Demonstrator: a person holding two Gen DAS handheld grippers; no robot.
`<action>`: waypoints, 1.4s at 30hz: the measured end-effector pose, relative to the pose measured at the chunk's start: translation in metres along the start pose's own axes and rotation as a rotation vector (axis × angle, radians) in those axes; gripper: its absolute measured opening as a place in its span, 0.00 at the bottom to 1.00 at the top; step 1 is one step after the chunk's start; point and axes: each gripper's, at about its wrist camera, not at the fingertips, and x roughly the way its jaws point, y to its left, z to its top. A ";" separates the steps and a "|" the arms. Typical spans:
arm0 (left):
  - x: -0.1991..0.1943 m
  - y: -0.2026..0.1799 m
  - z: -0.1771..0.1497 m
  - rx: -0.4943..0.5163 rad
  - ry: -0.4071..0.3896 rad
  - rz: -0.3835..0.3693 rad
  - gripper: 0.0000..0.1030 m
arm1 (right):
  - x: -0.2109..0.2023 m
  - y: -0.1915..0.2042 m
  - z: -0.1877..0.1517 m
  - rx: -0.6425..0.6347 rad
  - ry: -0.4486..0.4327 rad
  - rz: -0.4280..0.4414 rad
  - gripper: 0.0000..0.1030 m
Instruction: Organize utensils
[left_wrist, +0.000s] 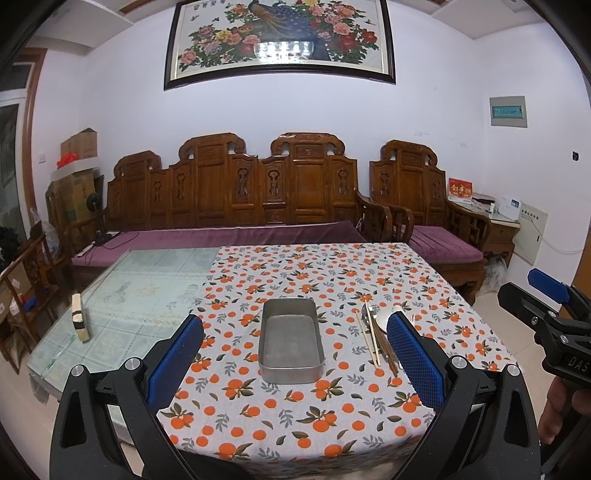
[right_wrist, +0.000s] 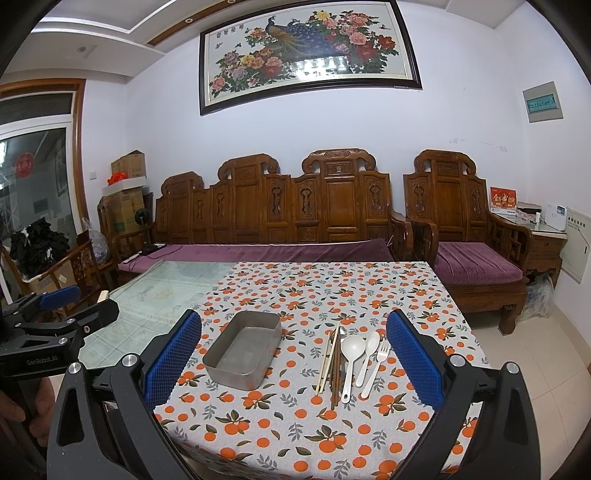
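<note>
An empty metal tin (left_wrist: 291, 341) (right_wrist: 243, 349) rests on the orange-patterned tablecloth (left_wrist: 314, 413) (right_wrist: 295, 435). To its right lie light and dark chopsticks (right_wrist: 330, 362) (left_wrist: 376, 341), a big white spoon (right_wrist: 350, 356), a smaller white spoon (right_wrist: 369, 350) and a white fork (right_wrist: 378, 363); a metal utensil lies partly hidden under the chopsticks. My left gripper (left_wrist: 295, 356) hovers open over the near table edge, framing the tin. My right gripper (right_wrist: 293, 354) is open too, held above the near edge with tin and utensils between its fingers. Neither holds anything.
The left part of the table has a bare glass top (left_wrist: 147, 291) with a small wooden block (left_wrist: 80, 317) on it. A carved wooden sofa (left_wrist: 240, 199) and armchair (left_wrist: 424, 199) stand behind. The right gripper (left_wrist: 550, 314) shows at the left view's edge.
</note>
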 end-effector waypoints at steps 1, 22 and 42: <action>0.000 0.000 -0.001 0.000 0.000 0.001 0.94 | 0.000 0.000 0.000 0.000 0.000 0.000 0.97; 0.045 -0.007 -0.009 0.036 0.089 -0.044 0.94 | 0.018 -0.028 0.013 -0.004 0.041 -0.026 0.93; 0.164 -0.041 -0.027 0.083 0.216 -0.192 0.94 | 0.171 -0.136 -0.054 0.026 0.342 -0.053 0.73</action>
